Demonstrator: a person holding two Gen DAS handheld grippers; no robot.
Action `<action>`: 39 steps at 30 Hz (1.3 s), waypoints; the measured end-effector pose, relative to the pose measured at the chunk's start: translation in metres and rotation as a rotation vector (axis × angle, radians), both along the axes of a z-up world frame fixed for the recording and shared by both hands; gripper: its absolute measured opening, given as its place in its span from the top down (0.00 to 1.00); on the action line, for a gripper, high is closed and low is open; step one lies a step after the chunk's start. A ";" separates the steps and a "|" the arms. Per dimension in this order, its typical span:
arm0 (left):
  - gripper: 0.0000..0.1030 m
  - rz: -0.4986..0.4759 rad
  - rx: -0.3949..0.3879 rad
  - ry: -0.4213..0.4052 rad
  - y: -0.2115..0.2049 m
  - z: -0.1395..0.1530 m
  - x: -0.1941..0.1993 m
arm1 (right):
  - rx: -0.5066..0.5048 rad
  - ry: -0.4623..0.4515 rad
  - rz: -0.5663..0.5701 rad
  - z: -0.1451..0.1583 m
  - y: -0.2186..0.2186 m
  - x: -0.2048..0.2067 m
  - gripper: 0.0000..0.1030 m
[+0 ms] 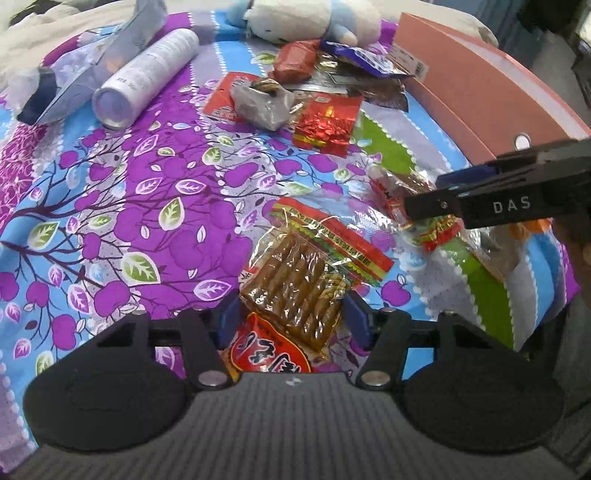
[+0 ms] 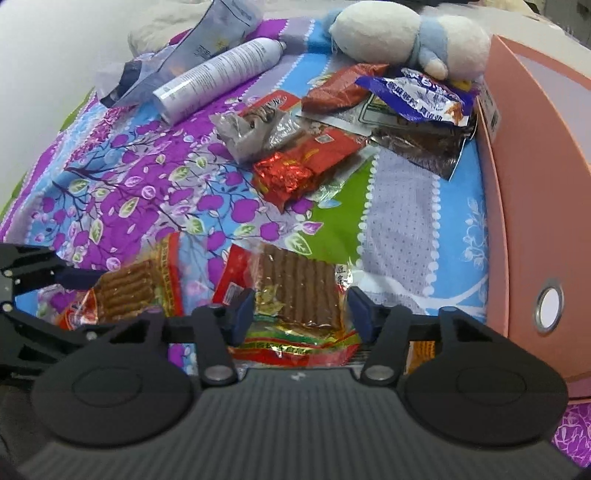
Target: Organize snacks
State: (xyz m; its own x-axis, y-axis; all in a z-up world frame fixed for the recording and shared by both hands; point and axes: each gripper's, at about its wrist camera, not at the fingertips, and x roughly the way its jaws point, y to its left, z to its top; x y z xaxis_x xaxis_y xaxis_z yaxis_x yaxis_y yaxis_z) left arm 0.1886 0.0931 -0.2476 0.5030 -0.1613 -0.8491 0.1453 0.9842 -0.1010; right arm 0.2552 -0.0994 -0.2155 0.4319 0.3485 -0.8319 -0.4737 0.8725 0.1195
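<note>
The left gripper (image 1: 291,314) points down at a flowered bedsheet (image 1: 147,206), its blue pads (image 1: 227,319) set against both sides of a clear packet of brown sticks (image 1: 295,288), so it is clamped on that packet; a red packet with white lettering (image 1: 269,350) lies under it, just behind the jaws. Ahead of these jaws and to their left a white spray can (image 1: 147,77) lies on its side beside a clear pouch (image 1: 92,74); straight ahead sits a heap of snacks, among them a crinkled red foil packet (image 1: 325,125) and a grey bag (image 1: 262,103), with a plush toy (image 1: 314,18) beyond. To the right of the jaws the right gripper (image 2: 301,308) straddles a second packet of brown sticks (image 2: 295,284); its left pad touches the wrapper, but a gap shows at the right pad (image 2: 360,306), so I cannot tell whether it grips. Right of those jaws stands a pink box (image 2: 535,184). Ahead lies a blue-and-white wrapper (image 2: 417,96).
</note>
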 end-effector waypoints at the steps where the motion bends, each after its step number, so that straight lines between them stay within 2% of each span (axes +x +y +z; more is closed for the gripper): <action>1: 0.40 0.014 -0.005 -0.003 0.000 0.000 -0.001 | 0.007 0.003 -0.007 0.001 -0.001 0.000 0.50; 12: 0.41 0.189 -0.114 -0.032 0.006 0.017 -0.016 | 0.071 -0.022 -0.058 0.022 -0.013 -0.016 0.51; 21: 0.43 0.327 -0.176 -0.073 0.004 0.039 -0.036 | 0.106 -0.088 -0.083 0.050 -0.025 -0.034 0.51; 22: 0.46 0.341 -0.180 -0.080 0.003 0.042 -0.039 | 0.107 -0.093 -0.085 0.053 -0.026 -0.037 0.51; 23: 0.57 0.357 -0.182 -0.088 0.001 0.046 -0.042 | 0.108 -0.099 -0.085 0.055 -0.027 -0.039 0.51; 25: 0.63 0.381 -0.194 -0.091 0.001 0.051 -0.047 | 0.105 -0.116 -0.080 0.059 -0.028 -0.048 0.51; 27: 0.66 0.391 -0.207 -0.098 0.000 0.054 -0.052 | 0.109 -0.124 -0.082 0.062 -0.030 -0.055 0.51; 29: 0.73 0.400 -0.192 -0.091 -0.003 0.051 -0.053 | 0.109 -0.129 -0.088 0.063 -0.033 -0.062 0.51; 35: 0.73 0.362 -0.234 -0.059 -0.007 0.040 -0.056 | 0.092 -0.115 -0.110 0.055 -0.042 -0.079 0.51; 37: 0.71 0.332 -0.261 -0.060 -0.008 0.036 -0.056 | 0.080 -0.110 -0.111 0.050 -0.044 -0.086 0.51; 39: 0.60 0.316 -0.255 -0.044 -0.013 0.033 -0.052 | 0.065 -0.105 -0.114 0.046 -0.045 -0.090 0.51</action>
